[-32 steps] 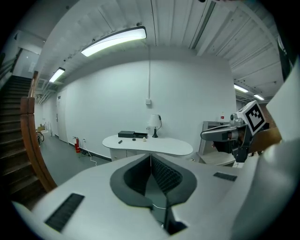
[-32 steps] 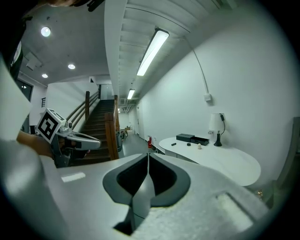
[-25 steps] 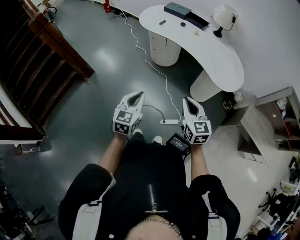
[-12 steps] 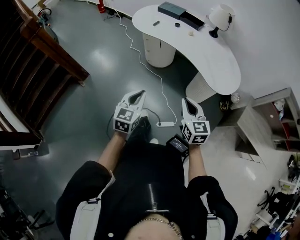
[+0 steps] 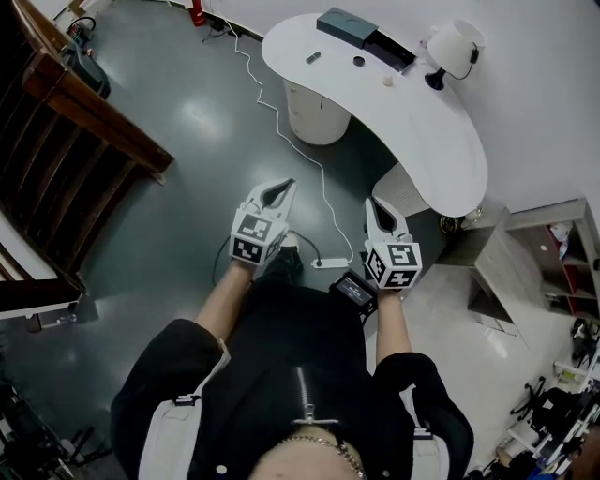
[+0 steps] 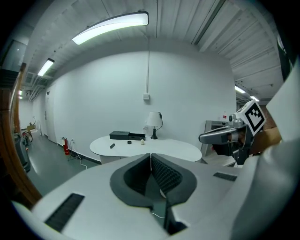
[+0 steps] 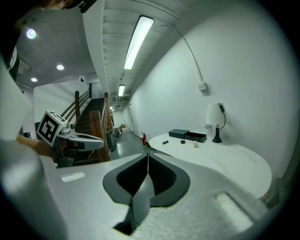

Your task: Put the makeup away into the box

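- Left gripper (image 5: 284, 186) and right gripper (image 5: 374, 202) are held out side by side, both with jaws pressed together and nothing between them.
- A power strip (image 5: 332, 263) and its cable (image 5: 272, 89) lie on the floor just below and between the fingertips. The person should step round them.
- Step judged: approach to the white table (image 5: 441, 141), well ahead of the fingertips. Jaws should open before reaching in.
- Makeup lies loose far beyond the fingertips: dark stick (image 5: 313, 57), round pot (image 5: 359, 61), pale piece (image 5: 388, 82). The dark box (image 5: 346, 25) stands just behind, open half toward the lamp (image 5: 451, 44).
- Versus a second ago: the table sits nearer the fingertips, the strip has slid back toward the feet, and the jaws are unchanged.
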`<state>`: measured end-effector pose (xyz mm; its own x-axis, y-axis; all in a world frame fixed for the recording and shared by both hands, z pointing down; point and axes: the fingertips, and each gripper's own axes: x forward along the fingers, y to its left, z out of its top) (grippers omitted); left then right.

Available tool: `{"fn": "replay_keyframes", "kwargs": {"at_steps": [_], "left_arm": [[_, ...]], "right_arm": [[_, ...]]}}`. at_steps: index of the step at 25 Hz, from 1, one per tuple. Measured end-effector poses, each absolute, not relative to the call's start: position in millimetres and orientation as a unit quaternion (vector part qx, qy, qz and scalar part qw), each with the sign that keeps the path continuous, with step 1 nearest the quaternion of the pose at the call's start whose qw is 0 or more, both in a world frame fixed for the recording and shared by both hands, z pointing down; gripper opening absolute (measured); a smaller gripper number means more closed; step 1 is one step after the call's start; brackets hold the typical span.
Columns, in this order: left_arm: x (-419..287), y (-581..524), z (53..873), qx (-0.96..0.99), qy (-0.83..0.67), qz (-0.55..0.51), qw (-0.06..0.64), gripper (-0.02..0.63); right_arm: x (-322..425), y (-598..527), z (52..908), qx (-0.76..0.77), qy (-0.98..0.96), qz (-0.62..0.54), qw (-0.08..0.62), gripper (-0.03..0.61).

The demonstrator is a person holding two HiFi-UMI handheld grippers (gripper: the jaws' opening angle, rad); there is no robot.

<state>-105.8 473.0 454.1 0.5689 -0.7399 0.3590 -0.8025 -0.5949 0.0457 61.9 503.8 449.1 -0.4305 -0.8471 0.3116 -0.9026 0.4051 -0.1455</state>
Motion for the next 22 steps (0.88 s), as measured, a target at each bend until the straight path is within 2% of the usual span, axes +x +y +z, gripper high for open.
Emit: {"fn": "replay_keyframes", "kwargs": {"at_steps": [10, 22], "left_arm": [[-136.7, 366.3, 448.7, 0.884, -0.431, 0.150, 0.105, 0.014], [-155.2, 300.5, 452.2, 0.894, -0.408, 0.148, 0.112, 0.015]], "right_arm": [[34.4, 402.3, 445.3, 0.531, -0.828, 0.148, 0.102, 0.006], [12.0, 337.4, 446.9, 0.542, -0.818, 0.155, 0.111, 0.006]]}}
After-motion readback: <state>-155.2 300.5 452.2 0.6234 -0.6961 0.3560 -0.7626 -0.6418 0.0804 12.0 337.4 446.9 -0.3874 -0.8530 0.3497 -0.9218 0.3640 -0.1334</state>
